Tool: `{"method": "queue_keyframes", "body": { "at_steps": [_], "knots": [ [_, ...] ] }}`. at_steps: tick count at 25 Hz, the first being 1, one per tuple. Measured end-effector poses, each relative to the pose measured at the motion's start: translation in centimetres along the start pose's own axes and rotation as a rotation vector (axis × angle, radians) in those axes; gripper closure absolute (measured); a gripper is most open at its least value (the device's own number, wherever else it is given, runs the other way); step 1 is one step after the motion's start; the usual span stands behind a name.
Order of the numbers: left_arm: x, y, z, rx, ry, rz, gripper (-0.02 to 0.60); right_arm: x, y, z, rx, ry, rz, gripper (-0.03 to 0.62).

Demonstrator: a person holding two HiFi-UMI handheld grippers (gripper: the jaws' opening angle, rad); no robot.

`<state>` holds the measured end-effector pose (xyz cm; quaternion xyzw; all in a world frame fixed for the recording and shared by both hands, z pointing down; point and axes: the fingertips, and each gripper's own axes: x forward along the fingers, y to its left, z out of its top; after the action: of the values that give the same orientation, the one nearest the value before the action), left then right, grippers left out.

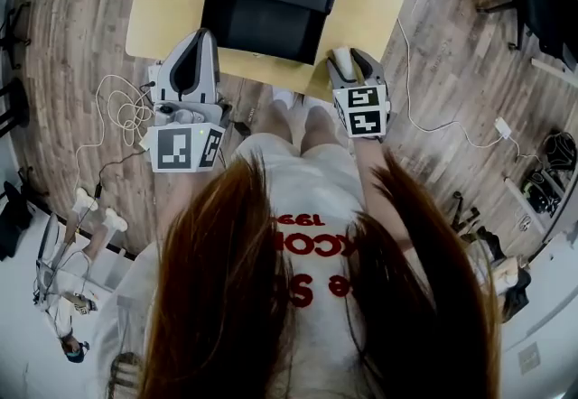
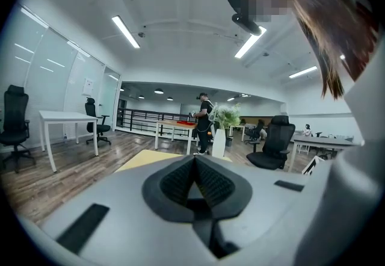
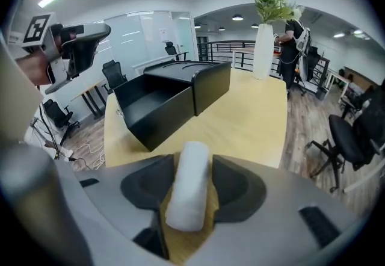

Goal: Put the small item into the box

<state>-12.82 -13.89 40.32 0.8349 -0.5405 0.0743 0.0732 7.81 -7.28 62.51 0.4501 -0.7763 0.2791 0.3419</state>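
Looks along the right hand-held gripper [image 3: 192, 160], jaws spread either side of a white cylindrical roll [image 3: 189, 189] lying lengthwise between the dark pads on the yellow wooden tabletop [image 3: 252, 120], with a sliver of wood visible by the right pad. Farther back, shows an open black box [image 3: 157, 104] with lid folded back, and a tall white vase of flowers [image 3: 263, 48] at the far end. At upper left, catches the left hand-held gripper [image 3: 84, 42] raised in the air, well apart from the box.

Red print on white shirt [image 1: 312, 208], upside down and partly covered by hair [image 1: 217, 307]: digits resembling "199", then large letter fragments, "CO" clearest. Black-and-white square markers on left cube [image 1: 187, 147] and right cube [image 1: 363, 110], without words. Nothing else legible.
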Motion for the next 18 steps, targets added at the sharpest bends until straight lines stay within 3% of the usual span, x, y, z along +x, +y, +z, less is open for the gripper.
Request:
{"method": "queue_keyframes", "body": {
  "at_steps": [2,9,18],
  "knots": [
    [-0.1,-0.1,0.0,0.002,-0.002,0.005,0.575,-0.2,-0.2,0.1,-0.007,-0.008,-0.006,0.439],
    [-0.1,-0.2,1.1,0.009,-0.036,0.014,0.575,-1.9,-0.8,2.5,0.009,-0.097,-0.001,0.45],
    [1.1,-0.5,4.1,0.026,-0.115,0.013,0.575,-7.6,-2.1,10.6,-0.012,-0.373,-0.036,0.453]
  ]
}}
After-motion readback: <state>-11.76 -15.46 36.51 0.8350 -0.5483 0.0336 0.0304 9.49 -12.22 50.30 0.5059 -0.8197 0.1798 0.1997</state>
